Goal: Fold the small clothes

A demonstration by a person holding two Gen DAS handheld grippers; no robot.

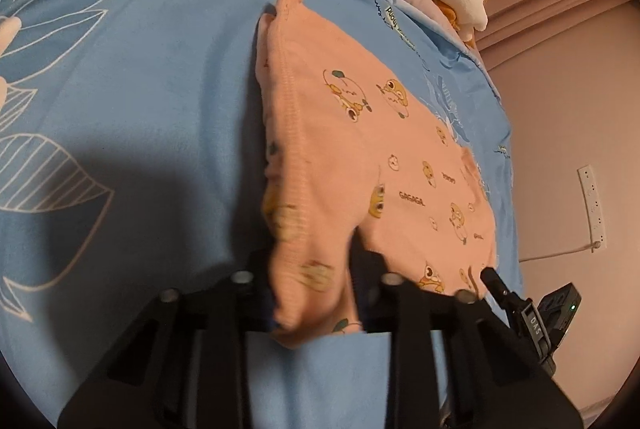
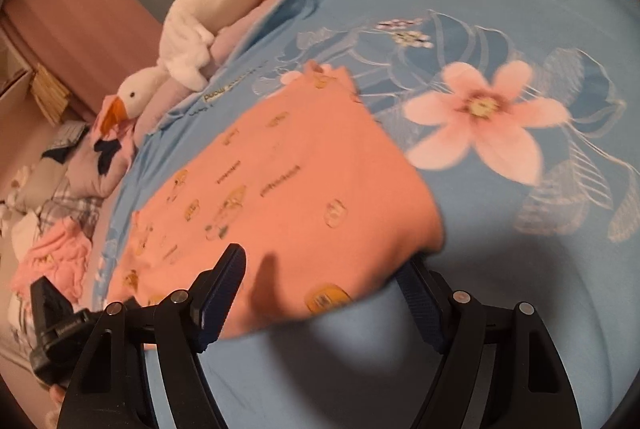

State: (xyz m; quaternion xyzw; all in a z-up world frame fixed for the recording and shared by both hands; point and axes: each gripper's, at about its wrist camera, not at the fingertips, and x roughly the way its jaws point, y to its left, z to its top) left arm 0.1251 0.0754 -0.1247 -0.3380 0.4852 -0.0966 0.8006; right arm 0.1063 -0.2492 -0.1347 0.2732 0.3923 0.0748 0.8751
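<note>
Pinching one peach garment (image 1: 372, 165), seemingly, the left claw (image 1: 312, 281); right claw (image 2: 320, 293) gapes wide.

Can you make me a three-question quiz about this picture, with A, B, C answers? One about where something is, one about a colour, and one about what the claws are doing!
1. Where is the toy goose?
A. at the bed's edge, beyond the garment
B. on the garment
C. in the right claw

2. What colour is the garment?
A. green
B. orange-pink
C. black

3. What is the left claw doing?
A. pinching a bunched edge of the garment
B. holding the goose
C. hanging over bare floor

Answers:
1. A: it lies past the blue bedspread, apart from the garment.
2. B: orange-pink cloth with small cartoon prints.
3. A: the cloth is gathered between its fingers, while the right claw stands open around the garment's near edge.
</note>
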